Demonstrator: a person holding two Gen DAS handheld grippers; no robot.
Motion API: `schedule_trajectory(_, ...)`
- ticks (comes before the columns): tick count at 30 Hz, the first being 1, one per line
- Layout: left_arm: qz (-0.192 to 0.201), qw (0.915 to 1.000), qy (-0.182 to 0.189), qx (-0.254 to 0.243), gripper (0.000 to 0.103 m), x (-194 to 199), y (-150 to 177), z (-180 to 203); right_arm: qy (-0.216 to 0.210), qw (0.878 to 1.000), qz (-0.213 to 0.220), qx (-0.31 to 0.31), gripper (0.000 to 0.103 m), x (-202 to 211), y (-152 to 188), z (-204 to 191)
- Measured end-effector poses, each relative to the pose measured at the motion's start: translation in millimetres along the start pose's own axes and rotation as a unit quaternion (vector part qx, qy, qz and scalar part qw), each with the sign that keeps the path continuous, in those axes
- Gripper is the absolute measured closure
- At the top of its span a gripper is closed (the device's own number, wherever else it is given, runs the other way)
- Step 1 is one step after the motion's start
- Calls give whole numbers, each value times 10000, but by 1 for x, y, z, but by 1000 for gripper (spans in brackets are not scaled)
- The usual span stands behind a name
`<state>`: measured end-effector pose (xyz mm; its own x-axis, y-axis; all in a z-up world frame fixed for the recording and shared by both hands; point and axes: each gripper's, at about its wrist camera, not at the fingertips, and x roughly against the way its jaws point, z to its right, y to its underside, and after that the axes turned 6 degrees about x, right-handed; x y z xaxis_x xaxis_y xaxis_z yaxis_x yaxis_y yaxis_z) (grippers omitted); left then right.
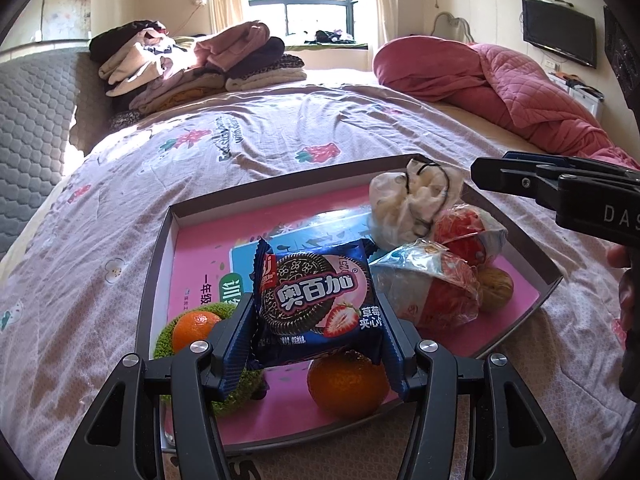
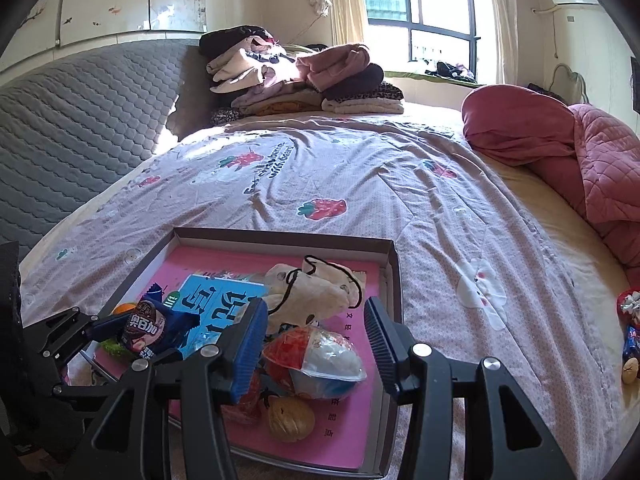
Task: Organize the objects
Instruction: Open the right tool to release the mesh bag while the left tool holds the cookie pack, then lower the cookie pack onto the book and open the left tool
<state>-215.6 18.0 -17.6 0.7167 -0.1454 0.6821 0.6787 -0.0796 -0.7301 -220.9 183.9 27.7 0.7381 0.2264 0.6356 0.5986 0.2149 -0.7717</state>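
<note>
My left gripper (image 1: 316,320) is shut on a blue cookie packet (image 1: 316,300) and holds it above the pink-lined shallow box (image 1: 160,264) on the bed. The packet also shows in the right wrist view (image 2: 150,330). In the box lie two oranges (image 1: 346,384), one of them on a green scrubber (image 1: 176,332), a cream cloth pouch (image 2: 308,292), two red-and-white wrapped snacks (image 2: 320,356) and a walnut (image 2: 290,418). My right gripper (image 2: 316,340) is open and empty, hovering over the wrapped snacks. It shows in the left wrist view at the right edge (image 1: 560,188).
The box rests on a bedsheet with strawberry prints (image 2: 320,184). Folded clothes (image 2: 296,80) are piled at the far side. A red quilt (image 2: 580,148) lies at the right. Small snacks and a walnut (image 2: 630,344) lie on the sheet at the far right.
</note>
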Motion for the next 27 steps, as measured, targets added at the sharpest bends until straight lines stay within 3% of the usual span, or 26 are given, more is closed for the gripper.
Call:
schedule_trajectory(13, -269, 9995, 90, 154, 44, -9, 1, -7, -25, 10000, 30, 2, 53, 2, 1, -2)
schedule_trajectory(27, -196, 9996, 19, 177, 44, -5, -1, -8, 7, 9999, 110, -60, 53, 5, 1, 0)
